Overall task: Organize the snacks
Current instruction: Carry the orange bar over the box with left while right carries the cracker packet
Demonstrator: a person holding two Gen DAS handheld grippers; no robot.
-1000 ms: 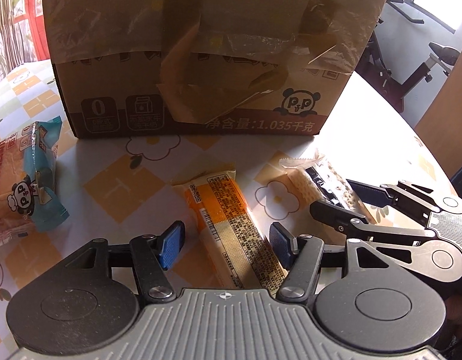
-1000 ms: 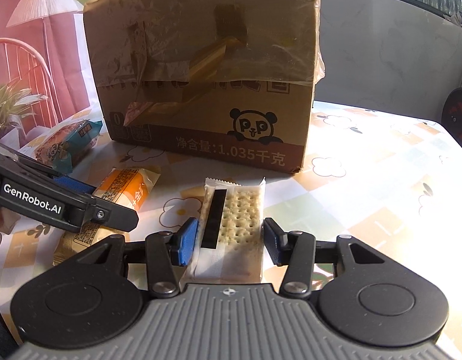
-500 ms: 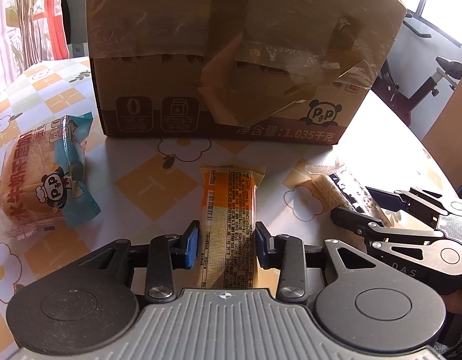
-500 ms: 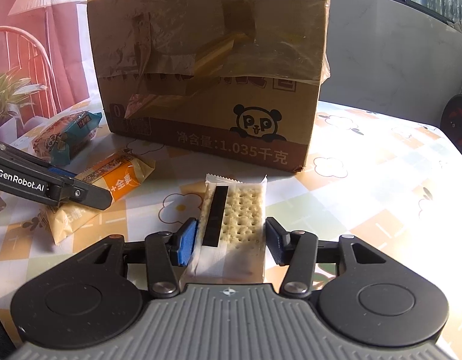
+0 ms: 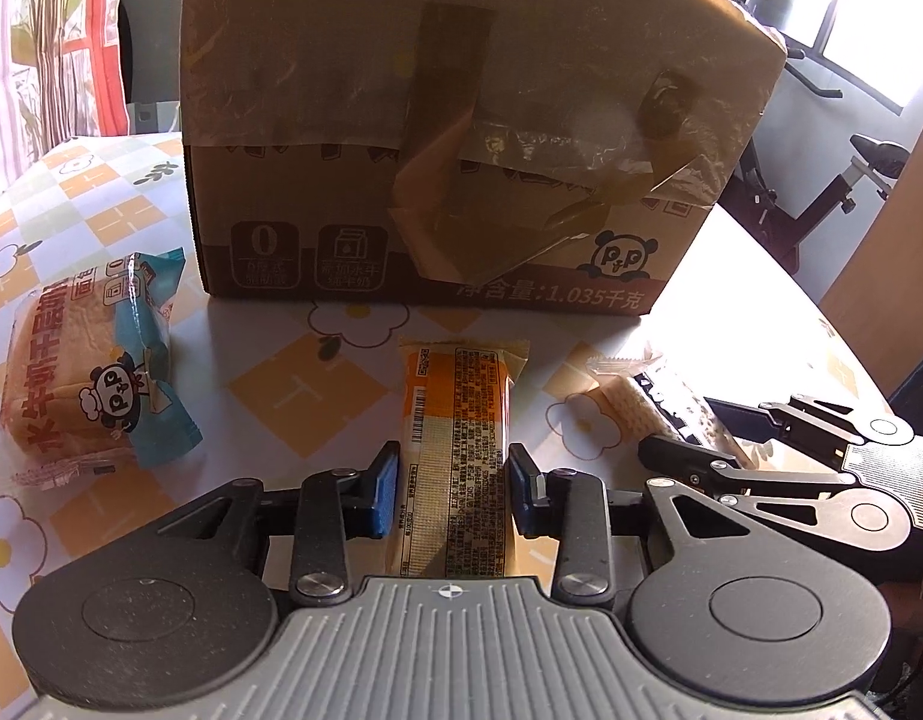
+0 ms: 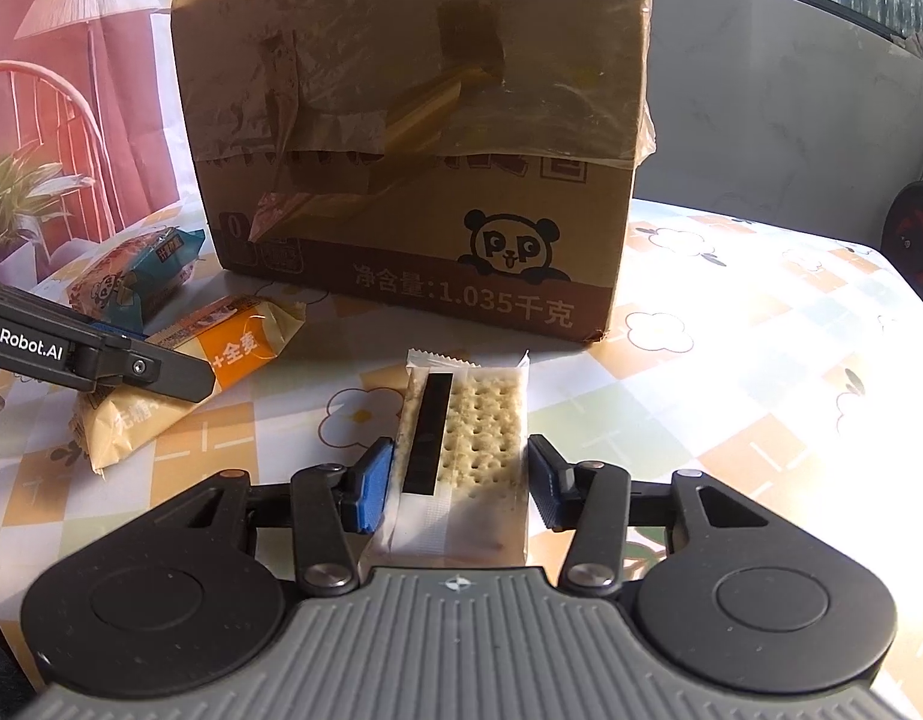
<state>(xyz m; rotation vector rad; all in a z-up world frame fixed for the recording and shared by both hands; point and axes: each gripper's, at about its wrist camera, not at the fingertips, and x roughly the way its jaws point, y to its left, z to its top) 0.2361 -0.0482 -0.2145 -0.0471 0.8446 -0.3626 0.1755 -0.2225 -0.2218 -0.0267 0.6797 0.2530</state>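
Two grips: one snack per gripper, so both can go to the taped cardboard box [image 5: 461,138] together.
Left gripper [image 5: 452,495]: fingers clamped on orange-and-cream wrapped bar [image 5: 458,450].
Right gripper [image 6: 461,483]: fingers clamped on clear-wrapped cracker pack [image 6: 470,438].

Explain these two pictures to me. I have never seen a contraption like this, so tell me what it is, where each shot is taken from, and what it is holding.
No robot here: a person holds a two-finger gripper in each hand, with a camera on each looking along the fingers. One picture is from the left gripper, the other from the right gripper. On the flowered tablecloth stand a taped cardboard box and a blue-wrapped bread packet. The left gripper has just closed on an orange snack bar; the right is shut on a cracker packet. Both packets look slightly raised.
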